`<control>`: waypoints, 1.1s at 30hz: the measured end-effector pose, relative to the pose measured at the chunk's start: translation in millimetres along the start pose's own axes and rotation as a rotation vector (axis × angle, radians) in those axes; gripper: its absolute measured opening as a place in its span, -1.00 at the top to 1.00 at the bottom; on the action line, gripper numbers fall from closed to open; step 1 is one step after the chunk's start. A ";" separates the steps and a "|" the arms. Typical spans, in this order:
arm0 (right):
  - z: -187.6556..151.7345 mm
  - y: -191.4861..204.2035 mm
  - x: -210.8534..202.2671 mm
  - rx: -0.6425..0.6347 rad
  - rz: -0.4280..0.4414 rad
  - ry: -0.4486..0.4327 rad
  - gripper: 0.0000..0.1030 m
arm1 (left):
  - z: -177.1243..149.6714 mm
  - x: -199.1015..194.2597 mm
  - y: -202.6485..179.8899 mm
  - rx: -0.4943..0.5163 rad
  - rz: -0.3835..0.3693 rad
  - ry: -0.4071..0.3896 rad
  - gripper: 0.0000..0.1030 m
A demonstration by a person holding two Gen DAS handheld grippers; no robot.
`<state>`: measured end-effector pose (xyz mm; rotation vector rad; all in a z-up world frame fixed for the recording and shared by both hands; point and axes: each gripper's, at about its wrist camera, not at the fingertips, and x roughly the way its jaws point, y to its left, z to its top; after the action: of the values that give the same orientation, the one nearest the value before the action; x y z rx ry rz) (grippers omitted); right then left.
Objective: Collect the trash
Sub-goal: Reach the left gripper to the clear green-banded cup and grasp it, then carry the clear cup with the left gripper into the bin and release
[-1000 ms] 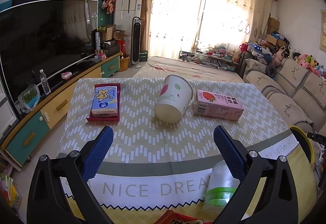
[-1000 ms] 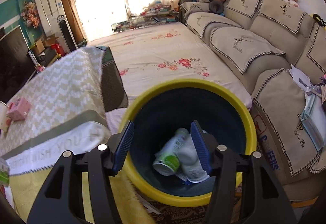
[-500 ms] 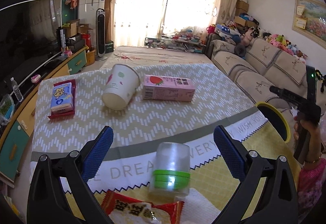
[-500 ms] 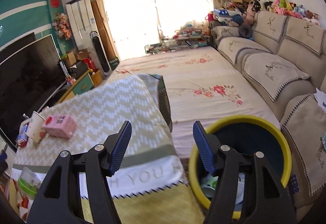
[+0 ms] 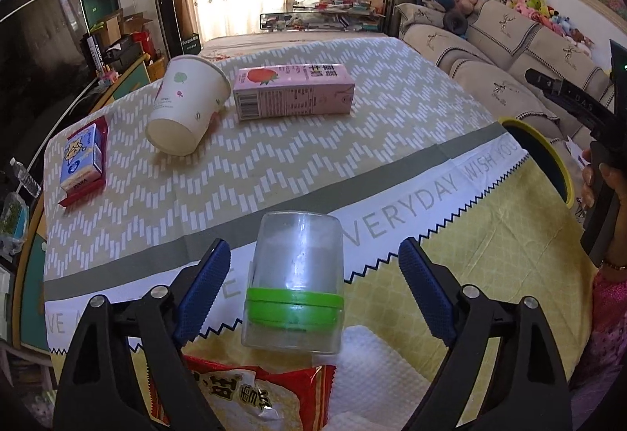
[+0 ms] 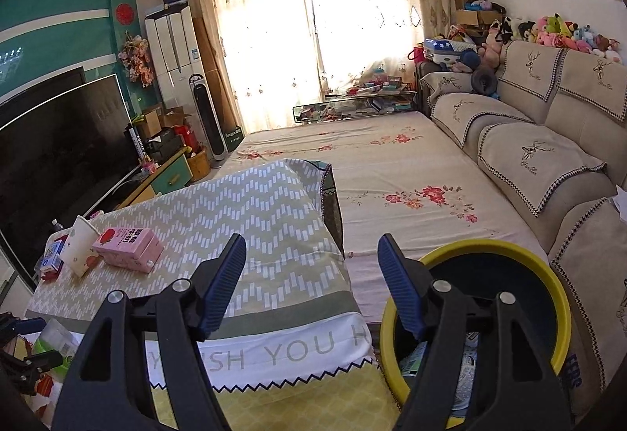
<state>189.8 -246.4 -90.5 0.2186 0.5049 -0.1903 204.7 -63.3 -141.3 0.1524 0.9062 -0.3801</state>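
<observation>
Left gripper [image 5: 309,286] closing, pads not yet touching the clear plastic jar [image 5: 296,282] — likely light, slippery — best pinched at its green band.

On the table [image 5: 392,140], a jar [image 5: 296,274] stands near the front edge between my left gripper's [image 5: 309,282] closing jaws, a snack bag [image 5: 254,391] before it. Behind, a cup [image 5: 188,109] lies left of a carton [image 5: 294,90], a small box [image 5: 80,160] by the left edge. The bin [image 6: 482,313] sits off the table's right edge, trash inside.
</observation>
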 end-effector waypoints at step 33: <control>5.6 -36.2 -21.7 0.049 -0.066 -0.043 -0.30 | 58.7 -21.9 -152.2 0.177 -0.180 -0.018 0.02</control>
<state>165.4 -279.7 -80.7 0.2455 0.4651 -0.2711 177.4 -214.9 -83.5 0.2300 0.8708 -0.6286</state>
